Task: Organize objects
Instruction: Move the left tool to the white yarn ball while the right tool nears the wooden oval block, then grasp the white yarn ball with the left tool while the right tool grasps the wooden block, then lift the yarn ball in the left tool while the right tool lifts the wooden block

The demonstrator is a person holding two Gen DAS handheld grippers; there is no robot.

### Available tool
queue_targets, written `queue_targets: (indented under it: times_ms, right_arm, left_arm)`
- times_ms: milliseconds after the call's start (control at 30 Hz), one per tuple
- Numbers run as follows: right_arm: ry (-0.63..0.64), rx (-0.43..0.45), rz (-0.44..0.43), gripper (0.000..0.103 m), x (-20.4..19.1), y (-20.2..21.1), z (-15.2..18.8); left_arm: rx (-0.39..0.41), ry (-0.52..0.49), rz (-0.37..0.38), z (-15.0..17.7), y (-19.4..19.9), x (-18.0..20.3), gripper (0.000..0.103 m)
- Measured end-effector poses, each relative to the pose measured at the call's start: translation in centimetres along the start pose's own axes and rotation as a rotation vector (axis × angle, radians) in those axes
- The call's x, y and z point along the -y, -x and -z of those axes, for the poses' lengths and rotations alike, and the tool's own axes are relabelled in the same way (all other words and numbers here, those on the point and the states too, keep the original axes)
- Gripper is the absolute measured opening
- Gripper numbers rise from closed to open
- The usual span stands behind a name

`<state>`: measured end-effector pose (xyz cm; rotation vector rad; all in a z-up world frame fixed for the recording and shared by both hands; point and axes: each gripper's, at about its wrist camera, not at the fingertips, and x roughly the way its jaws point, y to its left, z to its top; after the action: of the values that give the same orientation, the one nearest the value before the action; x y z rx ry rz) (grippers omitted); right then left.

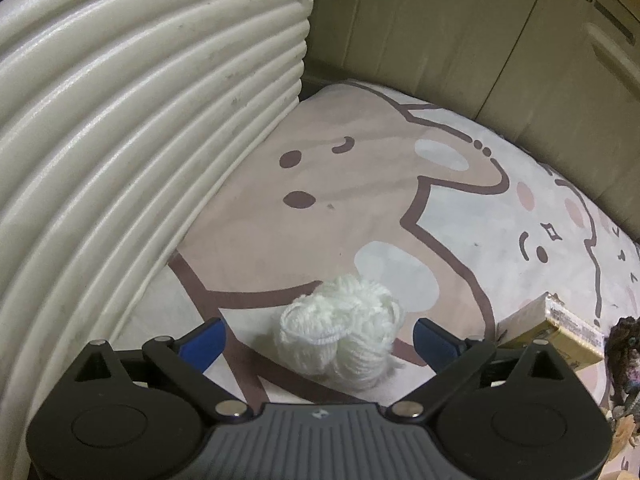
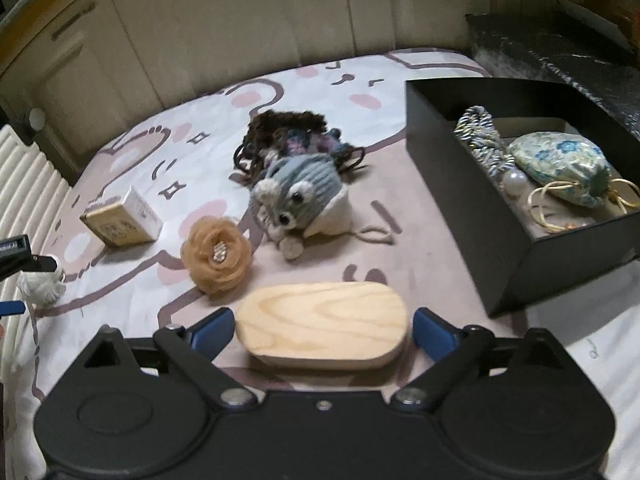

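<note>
A white yarn bundle (image 1: 340, 332) lies on the cartoon-print sheet (image 1: 320, 200), between the blue fingers of my left gripper (image 1: 320, 340), which stands open with a gap on each side. My right gripper (image 2: 323, 330) is open around a pale oval wooden block (image 2: 324, 324) lying flat on the sheet; its blue fingertips (image 2: 214, 330) stand just off the block's ends. A black box (image 2: 452, 184) at the right holds a floral pouch (image 2: 560, 168), a twisted cord (image 2: 480, 132) and a pearl.
On the sheet lie a knitted grey cat toy (image 2: 300, 200), a dark yarn tangle (image 2: 288, 132), an orange fabric flower (image 2: 216, 256) and a small gold carton (image 2: 124, 218). A ribbed cream headboard (image 1: 140, 140) rises on the left. Cabinet doors (image 2: 240, 32) stand behind.
</note>
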<state>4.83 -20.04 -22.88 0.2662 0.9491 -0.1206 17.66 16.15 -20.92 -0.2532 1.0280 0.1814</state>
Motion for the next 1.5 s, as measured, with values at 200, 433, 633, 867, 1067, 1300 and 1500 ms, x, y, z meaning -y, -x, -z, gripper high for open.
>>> queue_targets:
  times_ms: [200, 433, 633, 867, 1067, 1300, 1500]
  right_arm:
    - [0.024, -0.008, 0.035, 0.098, -0.7, -0.7, 0.1]
    - [0.066, 0.0, 0.033, 0.094, -0.7, -0.8, 0.1]
    - [0.09, 0.007, 0.02, 0.094, -0.6, -0.8, 0.1]
    - [0.108, 0.014, 0.007, 0.094, -0.5, -0.7, 0.1]
    - [0.123, 0.036, -0.003, 0.094, -0.5, -0.4, -0.1]
    - [0.139, 0.071, -0.006, 0.094, -0.6, 0.3, -0.7]
    - [0.154, 0.119, -0.019, 0.094, -0.8, 1.4, -1.9]
  left_arm:
    - [-0.026, -0.059, -0.03, 0.2, -0.6, 0.9, 0.099]
    - [-0.045, -0.079, -0.052, 0.1, -0.7, 1.4, 0.092]
    - [-0.079, -0.1, -0.061, 0.4, -1.1, 1.3, 0.081]
    - [-0.067, -0.096, -0.064, 0.2, -0.7, 1.1, 0.056]
    - [-0.066, -0.113, -0.06, 0.2, -0.5, 1.6, 0.045]
    - [-0.029, -0.138, -0.063, 0.2, 0.9, 2.1, 0.043]
    - [0.025, -0.178, -0.045, 0.1, 2.9, 3.3, 0.043]
